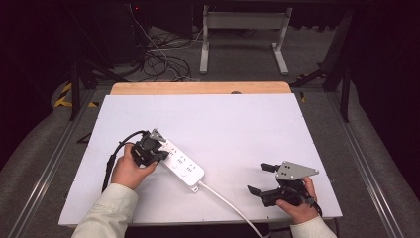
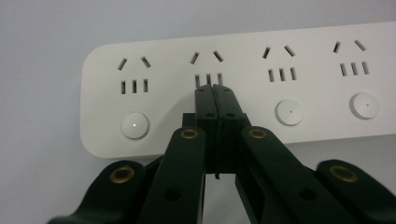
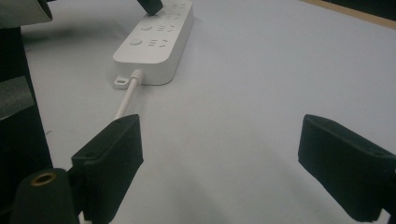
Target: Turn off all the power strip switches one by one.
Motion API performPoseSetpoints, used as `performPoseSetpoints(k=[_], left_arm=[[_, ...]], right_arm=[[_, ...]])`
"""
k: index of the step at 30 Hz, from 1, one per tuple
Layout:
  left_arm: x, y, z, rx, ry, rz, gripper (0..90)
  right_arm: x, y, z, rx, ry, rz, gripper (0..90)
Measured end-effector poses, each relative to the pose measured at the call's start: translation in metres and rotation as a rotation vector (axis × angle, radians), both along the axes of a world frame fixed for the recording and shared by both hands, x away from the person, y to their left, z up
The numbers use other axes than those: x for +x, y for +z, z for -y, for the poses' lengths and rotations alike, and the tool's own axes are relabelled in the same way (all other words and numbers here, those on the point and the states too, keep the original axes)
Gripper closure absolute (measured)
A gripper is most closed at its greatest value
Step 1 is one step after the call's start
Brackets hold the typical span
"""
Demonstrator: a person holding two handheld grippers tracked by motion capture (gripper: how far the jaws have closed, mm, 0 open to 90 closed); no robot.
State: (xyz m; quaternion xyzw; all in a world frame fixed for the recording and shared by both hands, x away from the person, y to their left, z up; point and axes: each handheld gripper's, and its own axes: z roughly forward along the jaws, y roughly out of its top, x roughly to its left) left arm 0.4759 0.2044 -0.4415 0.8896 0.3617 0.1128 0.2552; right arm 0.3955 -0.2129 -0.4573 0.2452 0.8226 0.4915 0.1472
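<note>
A white power strip (image 1: 184, 169) with several sockets and round buttons lies on the white table (image 1: 237, 129), left of centre. My left gripper (image 1: 162, 154) is shut with nothing between its jaws. In the left gripper view its closed tips (image 2: 215, 91) point down at the power strip (image 2: 317, 88), just below the second socket's slots, covering the spot where that socket's button sits. Whether the tips touch the strip I cannot tell. My right gripper (image 1: 257, 178) rests open near the front right of the table, and nothing lies between its fingers (image 3: 116, 154).
The strip's white cable (image 1: 228, 203) runs from its near end off the table's front edge, between the two hands. A wooden board edge (image 1: 198, 88) borders the table's far side. Beyond it are a floor with tangled cables (image 1: 158, 59) and a white stand (image 1: 242, 29).
</note>
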Motion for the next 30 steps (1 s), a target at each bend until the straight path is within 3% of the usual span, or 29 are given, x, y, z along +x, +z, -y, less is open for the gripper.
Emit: performPoseSetpoints(k=[9, 12, 16, 22, 30], left_arm=[[-0.0008, -0.0008, -0.0005, 0.0, 0.0, 0.011, 90.0], [-0.0025, -0.001, 0.0022, 0.02, 0.003, 0.031, 90.0], [-0.0024, -0.0024, 0.0034, 0.009, 0.011, 0.04, 90.0], [-0.0013, -0.002, 0.0028, 0.005, 0.015, 0.028, 90.0], [-0.0043, -0.0026, 0.0067, 0.033, 0.028, 0.051, 90.0]], right_arm=[[-0.0001, -0.0003, -0.0006, 0.002, 0.003, -0.003, 14.2], [-0.0003, -0.0001, -0.0005, 0.001, 0.002, -0.002, 14.2], [-0.0003, -0.0004, -0.0009, -0.001, 0.004, -0.003, 14.1], [-0.0005, -0.0007, -0.0014, 0.002, 0.005, -0.005, 14.2], [-0.0007, -0.0008, -0.0017, 0.002, 0.005, -0.004, 14.2]])
